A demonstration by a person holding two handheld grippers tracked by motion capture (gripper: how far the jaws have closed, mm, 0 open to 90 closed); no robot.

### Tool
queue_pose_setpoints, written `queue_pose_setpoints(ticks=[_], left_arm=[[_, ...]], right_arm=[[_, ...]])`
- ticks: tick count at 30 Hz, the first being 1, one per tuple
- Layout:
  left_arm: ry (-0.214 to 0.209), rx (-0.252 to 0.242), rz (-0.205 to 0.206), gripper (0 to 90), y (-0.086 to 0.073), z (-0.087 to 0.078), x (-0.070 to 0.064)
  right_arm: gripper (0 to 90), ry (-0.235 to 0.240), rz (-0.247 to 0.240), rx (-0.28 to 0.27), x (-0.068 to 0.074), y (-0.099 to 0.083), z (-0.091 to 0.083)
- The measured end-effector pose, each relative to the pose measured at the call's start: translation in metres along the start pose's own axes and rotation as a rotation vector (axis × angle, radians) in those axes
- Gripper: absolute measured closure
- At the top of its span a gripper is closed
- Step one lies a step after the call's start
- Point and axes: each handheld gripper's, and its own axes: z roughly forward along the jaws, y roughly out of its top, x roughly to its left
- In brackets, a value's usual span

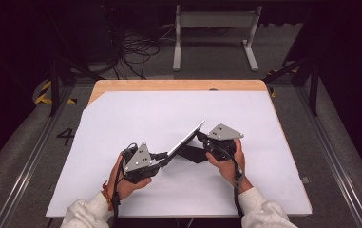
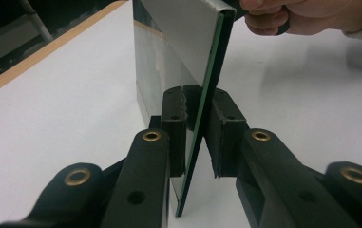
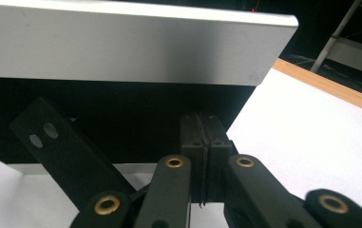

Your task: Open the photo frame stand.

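Silver-backed thin flat panel (image 1: 186, 138) (a green edge shows in the left gripper view) is held tilted above the white table cover (image 1: 121, 123), near centre. Left gripper (image 1: 164, 160) pinches its near-left edge; right gripper (image 1: 201, 136), jaws pressed together, meets its far-right end.

Wooden surface (image 1: 178, 85) covered almost fully by a white sheet (image 1: 121, 123), wood edge showing at the far side only.
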Motion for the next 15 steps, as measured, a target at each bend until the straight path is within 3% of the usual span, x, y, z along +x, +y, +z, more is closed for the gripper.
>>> queue_pose_setpoints(ticks=[15], left_arm=[[-0.045, -0.003, 0.0, 77.9, -0.01, -0.014, 0.0]], right_arm=[[90.0, 0.033, 0.014, -0.019, 0.0, 0.001, -0.008]])
